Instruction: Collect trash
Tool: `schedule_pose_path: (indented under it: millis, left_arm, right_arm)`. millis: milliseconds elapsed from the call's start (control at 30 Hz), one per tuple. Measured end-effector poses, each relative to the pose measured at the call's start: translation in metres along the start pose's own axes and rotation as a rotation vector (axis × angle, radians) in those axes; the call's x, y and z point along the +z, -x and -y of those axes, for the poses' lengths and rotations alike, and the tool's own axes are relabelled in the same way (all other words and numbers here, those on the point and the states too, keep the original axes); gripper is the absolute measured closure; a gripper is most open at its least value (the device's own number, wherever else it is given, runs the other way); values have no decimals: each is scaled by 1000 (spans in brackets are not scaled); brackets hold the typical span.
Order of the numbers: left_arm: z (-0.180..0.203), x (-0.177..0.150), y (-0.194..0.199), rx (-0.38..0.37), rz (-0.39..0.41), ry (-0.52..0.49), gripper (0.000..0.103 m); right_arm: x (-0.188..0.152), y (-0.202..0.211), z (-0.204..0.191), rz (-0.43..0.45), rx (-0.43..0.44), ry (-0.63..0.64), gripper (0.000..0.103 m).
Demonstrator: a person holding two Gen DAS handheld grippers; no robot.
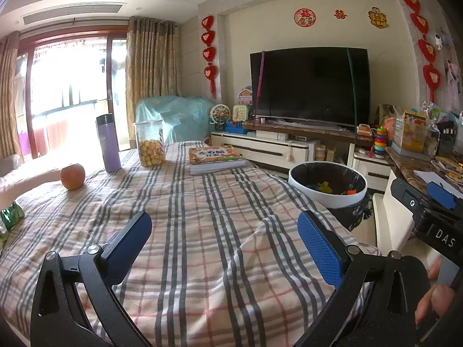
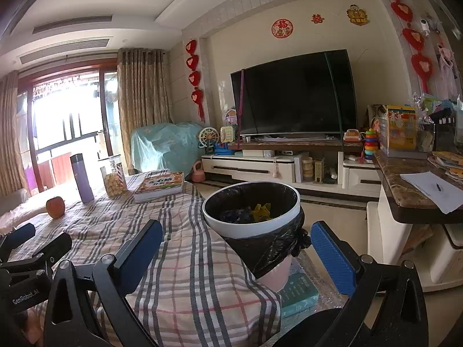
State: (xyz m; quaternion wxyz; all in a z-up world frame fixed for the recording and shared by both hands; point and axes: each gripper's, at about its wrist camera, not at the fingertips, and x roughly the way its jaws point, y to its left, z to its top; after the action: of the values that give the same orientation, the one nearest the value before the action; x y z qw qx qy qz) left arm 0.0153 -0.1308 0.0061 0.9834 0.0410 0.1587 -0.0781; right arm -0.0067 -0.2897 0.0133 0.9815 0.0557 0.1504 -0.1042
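A white bin (image 1: 327,195) with a black liner stands off the table's right edge and holds yellow and dark scraps; in the right wrist view the bin (image 2: 251,225) is close ahead. A crumpled green wrapper (image 1: 11,215) lies at the far left of the plaid tablecloth (image 1: 217,231). My left gripper (image 1: 228,240) hovers open over the cloth with nothing between its blue pads. My right gripper (image 2: 237,248) is open too, just before the bin, empty. The right gripper's body (image 1: 428,211) shows at the right of the left wrist view.
On the table stand an apple (image 1: 72,176), a purple flask (image 1: 108,143), a jar of snack balls (image 1: 150,143) and a stack of books (image 1: 215,159). A TV cabinet (image 2: 277,167) and a marble counter (image 2: 405,190) lie beyond the bin. A teal box (image 2: 298,292) sits below the bin.
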Motion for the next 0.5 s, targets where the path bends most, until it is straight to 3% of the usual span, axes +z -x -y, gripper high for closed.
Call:
schedule_pose_path:
  millis: [500]
  left_arm:
    - [2,0,1,-6,-4,-3,0]
  right_arm:
    - [0,0,0,1,1,-1,0]
